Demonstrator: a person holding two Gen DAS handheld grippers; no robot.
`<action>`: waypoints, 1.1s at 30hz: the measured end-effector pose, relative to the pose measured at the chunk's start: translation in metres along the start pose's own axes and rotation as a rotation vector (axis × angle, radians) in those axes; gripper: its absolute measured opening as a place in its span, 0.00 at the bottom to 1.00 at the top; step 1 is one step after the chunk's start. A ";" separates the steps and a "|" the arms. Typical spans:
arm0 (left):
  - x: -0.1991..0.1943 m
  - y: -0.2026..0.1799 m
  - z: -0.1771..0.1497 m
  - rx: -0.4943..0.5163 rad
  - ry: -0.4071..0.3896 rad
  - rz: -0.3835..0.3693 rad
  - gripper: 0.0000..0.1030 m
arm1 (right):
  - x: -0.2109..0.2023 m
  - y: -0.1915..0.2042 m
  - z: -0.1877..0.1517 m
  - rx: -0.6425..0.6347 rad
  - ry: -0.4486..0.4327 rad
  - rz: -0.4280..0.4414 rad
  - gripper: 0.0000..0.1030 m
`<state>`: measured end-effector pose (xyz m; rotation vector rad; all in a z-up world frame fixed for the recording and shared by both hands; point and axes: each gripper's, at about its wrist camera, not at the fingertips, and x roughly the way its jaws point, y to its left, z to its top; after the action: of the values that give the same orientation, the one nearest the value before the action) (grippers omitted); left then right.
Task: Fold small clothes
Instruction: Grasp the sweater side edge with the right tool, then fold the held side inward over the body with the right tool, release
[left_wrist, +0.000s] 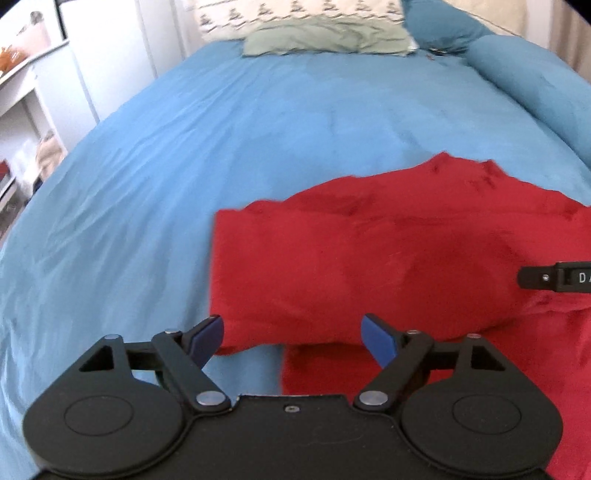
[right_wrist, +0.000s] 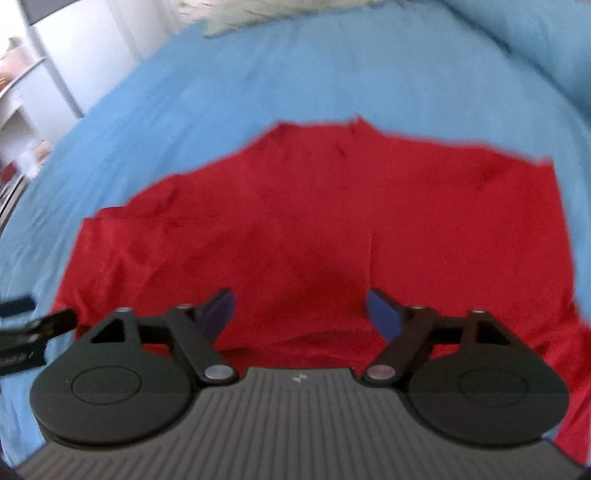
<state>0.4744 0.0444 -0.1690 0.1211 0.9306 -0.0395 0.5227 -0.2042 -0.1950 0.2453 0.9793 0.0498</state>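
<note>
Between both sets of spread, empty jaws lies the partly folded red cloth garment (right_wrist: 295, 229) on the blue bedspread (left_wrist: 184, 147); left gripper (left_wrist: 293, 338) and right gripper (right_wrist: 300, 312) hover over its near edge.

I see the garment (right_wrist: 288, 221) lying on the bed (left_wrist: 184, 166), its near part folded over a lower layer. My left hand-held gripper (left_wrist: 293, 339) sits at its near left edge, my right hand-held gripper (right_wrist: 301, 314) over its near middle. Pillows (left_wrist: 314, 33) lie at the far end, and shelves (left_wrist: 22, 92) stand left of the bed.
</note>
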 end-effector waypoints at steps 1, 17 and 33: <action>0.001 0.003 -0.002 -0.009 0.004 0.004 0.83 | 0.002 -0.002 -0.002 0.038 0.002 -0.013 0.86; 0.016 0.026 -0.007 -0.040 0.046 0.033 0.83 | 0.006 -0.022 -0.004 0.193 0.016 -0.038 0.23; 0.049 -0.010 0.000 -0.029 0.046 0.101 0.82 | -0.081 -0.062 0.083 0.084 -0.230 -0.045 0.23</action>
<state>0.5024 0.0352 -0.2089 0.1419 0.9699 0.0703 0.5425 -0.2919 -0.0990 0.2988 0.7580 -0.0601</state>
